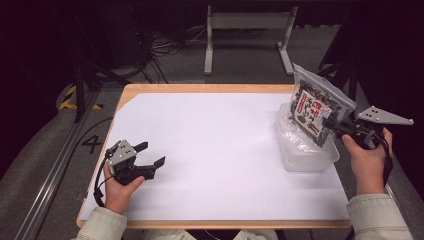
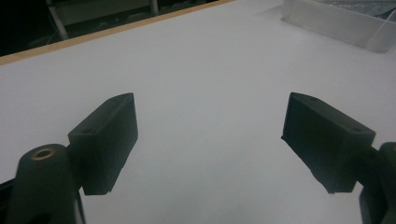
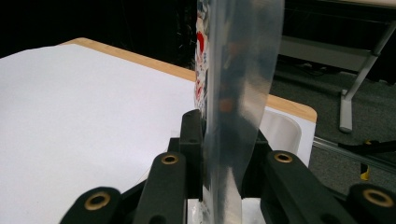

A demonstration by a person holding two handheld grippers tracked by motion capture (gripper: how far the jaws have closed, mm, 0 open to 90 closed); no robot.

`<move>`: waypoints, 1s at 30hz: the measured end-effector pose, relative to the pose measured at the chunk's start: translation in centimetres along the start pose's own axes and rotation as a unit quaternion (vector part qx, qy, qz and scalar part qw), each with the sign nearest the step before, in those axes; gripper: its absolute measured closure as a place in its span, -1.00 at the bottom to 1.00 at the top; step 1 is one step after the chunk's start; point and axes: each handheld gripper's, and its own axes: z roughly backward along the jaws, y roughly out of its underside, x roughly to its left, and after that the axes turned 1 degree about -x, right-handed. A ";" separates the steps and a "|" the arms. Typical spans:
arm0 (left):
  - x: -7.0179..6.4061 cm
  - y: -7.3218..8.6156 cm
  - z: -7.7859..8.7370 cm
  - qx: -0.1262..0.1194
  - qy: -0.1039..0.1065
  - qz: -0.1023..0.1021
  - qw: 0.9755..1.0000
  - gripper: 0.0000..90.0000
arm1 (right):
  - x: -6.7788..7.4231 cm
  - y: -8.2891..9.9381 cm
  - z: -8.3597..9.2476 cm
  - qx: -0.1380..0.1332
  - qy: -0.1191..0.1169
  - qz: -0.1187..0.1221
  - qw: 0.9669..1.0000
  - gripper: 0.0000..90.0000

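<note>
A wooden table (image 1: 200, 88) with a light, rounded edge stands on a grey floor (image 1: 240, 65). A large white sheet (image 1: 220, 150) covers nearly all of the tabletop, leaving a thin strip of bare wood showing along the far edge and at the near corners. The sheet's far left corner is cut off at a slant. Near the right edge of the table, a clear plastic tub (image 1: 305, 152) rests on the sheet. It is shallow, oblong and see-through, with crinkled clear plastic inside it. The person's left hand (image 1: 119, 187) rests on the sheet near the table's near left corner. The middle of the sheet lies flat and smooth.
</note>
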 end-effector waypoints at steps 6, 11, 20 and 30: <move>0.1 0.0 0.0 -0.001 0.000 0.001 1.000 -0.58 | -0.1 0.3 -0.3 0.000 -0.001 -0.001 1.000 0.69; 0.0 0.0 0.0 -0.001 -0.001 -0.001 1.000 -0.58 | -0.1 0.7 -0.5 0.005 -0.001 -0.002 1.000 0.69; 0.0 0.0 0.0 0.000 -0.001 0.001 1.000 -0.58 | -0.3 2.1 -1.1 0.016 -0.005 -0.010 1.000 0.68; 0.0 0.0 -0.1 0.002 -0.001 0.003 1.000 -0.58 | -0.5 2.8 -1.2 0.015 -0.008 -0.021 1.000 0.68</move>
